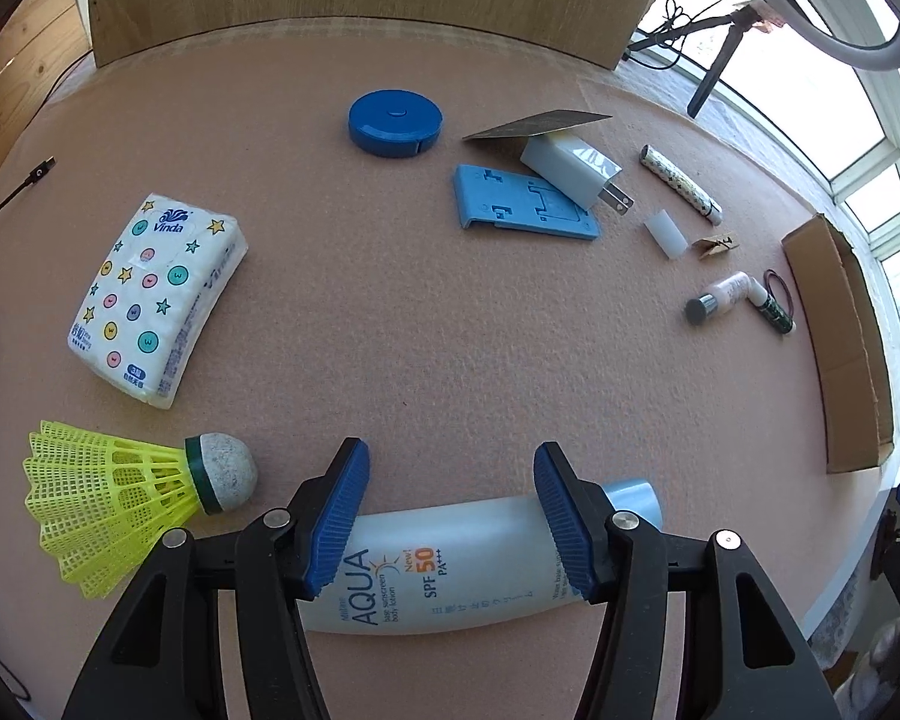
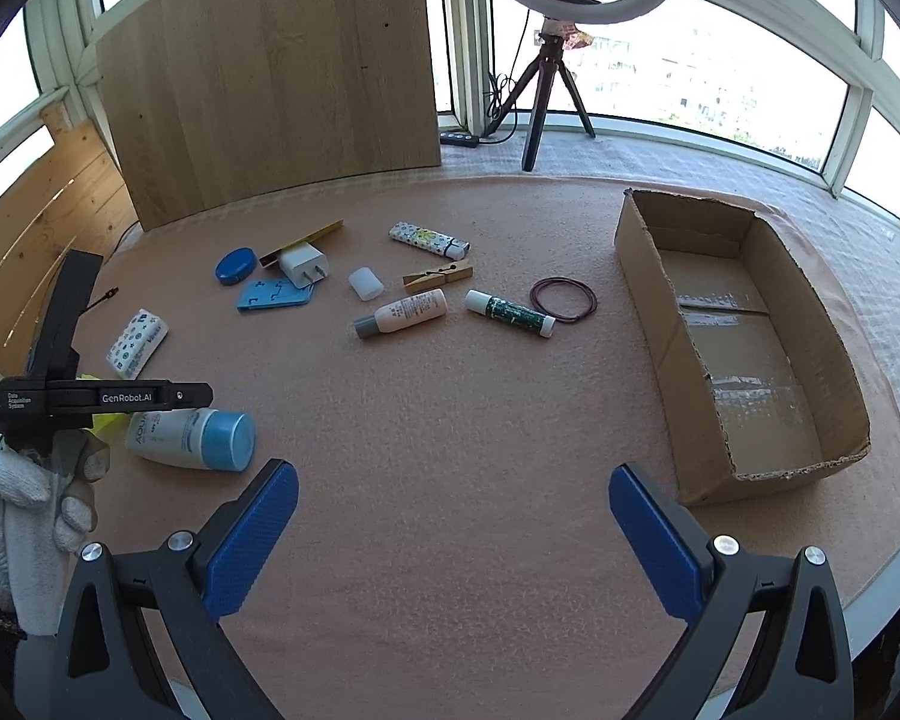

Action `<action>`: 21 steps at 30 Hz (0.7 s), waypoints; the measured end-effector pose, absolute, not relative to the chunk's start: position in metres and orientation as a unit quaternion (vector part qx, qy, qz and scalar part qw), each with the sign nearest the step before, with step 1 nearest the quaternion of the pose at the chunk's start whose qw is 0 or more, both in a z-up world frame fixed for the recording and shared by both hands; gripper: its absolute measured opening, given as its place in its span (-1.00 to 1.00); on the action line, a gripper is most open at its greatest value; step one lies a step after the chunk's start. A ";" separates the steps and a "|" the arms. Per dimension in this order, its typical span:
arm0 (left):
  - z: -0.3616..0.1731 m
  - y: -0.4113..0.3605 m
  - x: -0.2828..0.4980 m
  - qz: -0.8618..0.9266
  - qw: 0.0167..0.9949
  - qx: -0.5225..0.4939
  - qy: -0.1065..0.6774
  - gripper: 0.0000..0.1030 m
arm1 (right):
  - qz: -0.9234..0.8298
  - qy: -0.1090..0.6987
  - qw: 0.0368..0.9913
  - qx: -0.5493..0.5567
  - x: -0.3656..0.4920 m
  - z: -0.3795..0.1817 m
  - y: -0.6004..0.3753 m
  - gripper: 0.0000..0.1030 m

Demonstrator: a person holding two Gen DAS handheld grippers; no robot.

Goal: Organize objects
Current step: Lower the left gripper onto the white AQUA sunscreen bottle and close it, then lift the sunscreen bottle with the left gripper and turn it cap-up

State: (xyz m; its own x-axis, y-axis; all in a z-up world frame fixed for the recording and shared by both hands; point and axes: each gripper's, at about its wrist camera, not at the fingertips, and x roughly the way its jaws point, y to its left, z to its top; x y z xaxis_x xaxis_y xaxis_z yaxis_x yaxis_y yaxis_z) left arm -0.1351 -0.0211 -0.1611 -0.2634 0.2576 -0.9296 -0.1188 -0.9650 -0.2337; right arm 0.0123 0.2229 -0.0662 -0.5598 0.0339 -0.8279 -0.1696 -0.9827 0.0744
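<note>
- Sunscreen bottle (image 1: 450, 564), white with a pale blue cap and "AQUA SPF 50" print, lies on its side on the counter (image 1: 420, 330) right under the left tool (image 1: 450, 516), crosswise between the two blue pads; whether the pads press on it cannot be told.
- Left tool points steeply down, jaws partly spread, one pad over the bottle's printed end, the other near the cap.
- In the right wrist view a hand in a white knit glove (image 2: 24, 516) grips that tool's black handle at the left edge.
- Right tool (image 2: 453, 516) hangs over bare counter, tilted downward, its blue pads spread wide with nothing between them.
- Just left of the bottle lies a yellow plastic shuttlecock (image 1: 120, 504), cork toward the bottle.
- Beyond it, a Vinda tissue pack (image 1: 150, 300) lies flat.
- Farther out: a blue phone stand (image 1: 522, 210) with a white charger plug (image 1: 570, 171) leaning on it, a card (image 1: 540, 123) resting on the plug, and a round blue tape measure (image 1: 395, 123) behind.
- To the right sit a small white cap (image 1: 666, 234), a wooden clothespin (image 1: 717, 245), a patterned lighter (image 1: 678, 183), a small lotion bottle (image 2: 402, 313), a green-and-white tube (image 2: 510, 312) and a dark hair tie (image 2: 564, 299).
- Cardboard box (image 2: 654, 276) stands open at the counter's right side; only clear tape shows on its floor.
</note>
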 end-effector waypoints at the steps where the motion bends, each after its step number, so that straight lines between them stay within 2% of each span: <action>1: -0.161 -0.023 -0.131 0.790 0.120 -0.597 -0.063 0.18 | 0.879 0.074 0.049 -0.468 0.011 -0.068 0.221 0.99; 12: -0.158 -0.071 -0.096 0.794 0.087 -0.597 -0.083 0.18 | 0.853 0.071 -0.059 -0.514 0.004 -0.098 0.173 0.99; 21: -0.163 -0.072 -0.055 0.781 0.121 -0.605 -0.102 0.16 | 0.827 0.105 -0.094 -0.544 -0.004 -0.121 0.160 0.96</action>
